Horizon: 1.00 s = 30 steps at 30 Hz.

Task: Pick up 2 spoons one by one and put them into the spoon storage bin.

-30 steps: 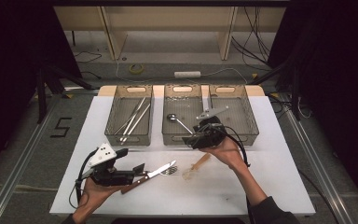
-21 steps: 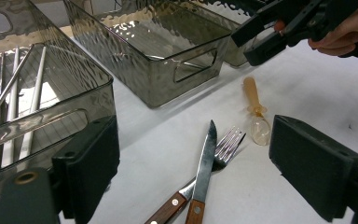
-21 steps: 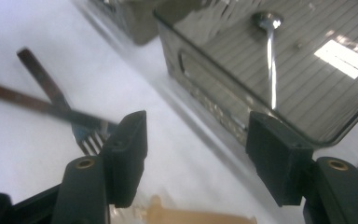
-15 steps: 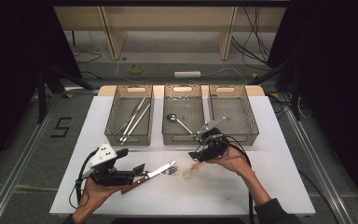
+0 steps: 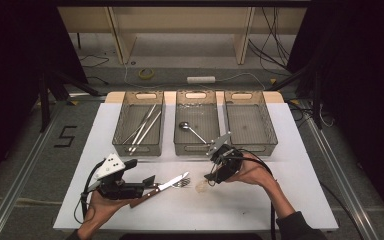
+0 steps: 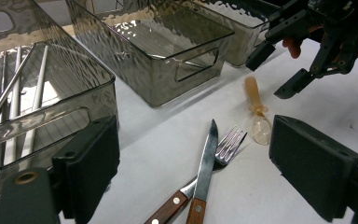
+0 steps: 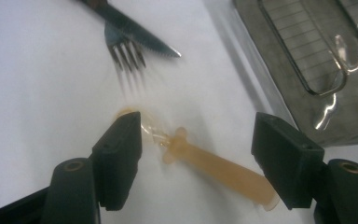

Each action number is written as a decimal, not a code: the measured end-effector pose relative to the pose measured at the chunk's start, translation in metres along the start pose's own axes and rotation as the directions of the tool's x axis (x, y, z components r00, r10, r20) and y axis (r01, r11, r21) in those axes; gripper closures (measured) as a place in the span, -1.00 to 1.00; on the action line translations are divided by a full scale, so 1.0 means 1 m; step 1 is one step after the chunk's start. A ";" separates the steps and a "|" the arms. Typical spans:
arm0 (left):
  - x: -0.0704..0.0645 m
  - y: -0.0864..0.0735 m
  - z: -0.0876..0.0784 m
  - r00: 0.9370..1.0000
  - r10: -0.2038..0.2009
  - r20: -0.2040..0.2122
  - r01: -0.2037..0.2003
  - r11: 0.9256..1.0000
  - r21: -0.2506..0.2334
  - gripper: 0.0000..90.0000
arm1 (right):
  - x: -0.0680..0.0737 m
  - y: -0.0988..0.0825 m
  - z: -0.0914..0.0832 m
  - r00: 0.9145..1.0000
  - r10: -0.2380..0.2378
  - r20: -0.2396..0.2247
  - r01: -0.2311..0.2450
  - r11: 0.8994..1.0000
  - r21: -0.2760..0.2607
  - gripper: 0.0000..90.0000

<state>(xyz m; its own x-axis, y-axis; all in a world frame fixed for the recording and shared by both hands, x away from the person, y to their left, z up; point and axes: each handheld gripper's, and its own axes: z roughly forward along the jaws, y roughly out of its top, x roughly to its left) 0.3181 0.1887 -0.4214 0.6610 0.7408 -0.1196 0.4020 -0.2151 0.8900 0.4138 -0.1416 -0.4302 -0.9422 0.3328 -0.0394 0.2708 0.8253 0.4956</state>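
On the white table [image 5: 290, 200], three smoked bins are standing in a row. The right gripper [image 5: 213, 176] is hovering, jaws spread wide, over an amber plastic spoon [image 7: 205, 161] that is lying flat just in front of the middle bin [image 5: 196, 125]. Its clear bowl is pointing toward the fork [image 6: 227, 145] and knife [image 6: 206, 161], its translucent handle toward the bins. The left gripper [image 6: 191, 186] is also gaping, holding nothing.
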 end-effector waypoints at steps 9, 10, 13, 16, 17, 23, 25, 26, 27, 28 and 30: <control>0.000 0.000 0.000 1.000 0.001 -0.001 -0.001 1.000 0.002 -0.65 | 0.009 0.002 0.008 0.994 -0.112 -0.009 0.112 0.992 0.057 -0.16; 0.000 0.000 0.000 1.000 0.000 -0.001 0.000 1.000 0.001 -0.65 | 0.011 0.002 0.009 0.995 -0.103 -0.002 0.102 0.993 0.062 -0.15; 0.000 0.000 0.000 1.000 0.000 -0.002 0.000 1.000 0.001 -0.65 | 0.014 0.003 0.012 0.991 -0.133 0.006 0.133 0.988 0.077 -0.13; 0.000 0.000 0.000 1.000 0.001 -0.003 0.000 1.000 0.002 -0.65 | 0.016 0.004 0.016 0.987 -0.162 0.014 0.160 0.981 0.106 -0.12; 0.000 0.000 0.000 1.000 0.000 -0.003 0.000 1.000 0.003 -0.65 | 0.017 0.004 0.017 0.985 -0.171 0.018 0.168 0.979 0.114 -0.12; 0.000 0.000 0.000 1.000 0.000 -0.004 0.000 1.000 0.004 -0.65 | 0.016 0.005 0.020 0.979 -0.201 0.012 0.197 0.969 0.148 -0.10; 0.000 0.000 0.000 1.000 0.000 -0.003 0.000 1.000 0.003 -0.65 | 0.017 0.006 0.021 0.977 -0.214 0.018 0.209 0.967 0.148 -0.08; 0.000 0.000 0.000 1.000 -0.001 -0.004 0.001 1.000 0.003 -0.65 | 0.017 0.006 0.021 0.976 -0.215 0.017 0.210 0.966 0.153 -0.08; 0.000 0.000 0.000 1.000 0.000 -0.003 0.000 1.000 0.004 -0.65 | 0.017 0.007 0.022 0.974 -0.224 0.016 0.219 0.962 0.161 -0.08; 0.000 0.000 0.000 1.000 0.000 -0.004 0.000 1.000 0.004 -0.65 | 0.017 0.007 0.022 0.974 -0.225 0.018 0.219 0.962 0.160 -0.07; 0.000 0.000 0.000 1.000 0.000 -0.003 0.000 1.000 0.004 -0.65 | 0.017 0.007 0.023 0.972 -0.233 0.019 0.226 0.960 0.166 -0.06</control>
<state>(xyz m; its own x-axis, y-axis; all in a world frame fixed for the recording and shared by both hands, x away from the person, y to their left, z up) 0.3181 0.1889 -0.4216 0.6591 0.7428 -0.1177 0.4042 -0.2178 0.8884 0.4046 -0.1195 -0.4474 -0.9753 0.1404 -0.1703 0.0794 0.9431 0.3230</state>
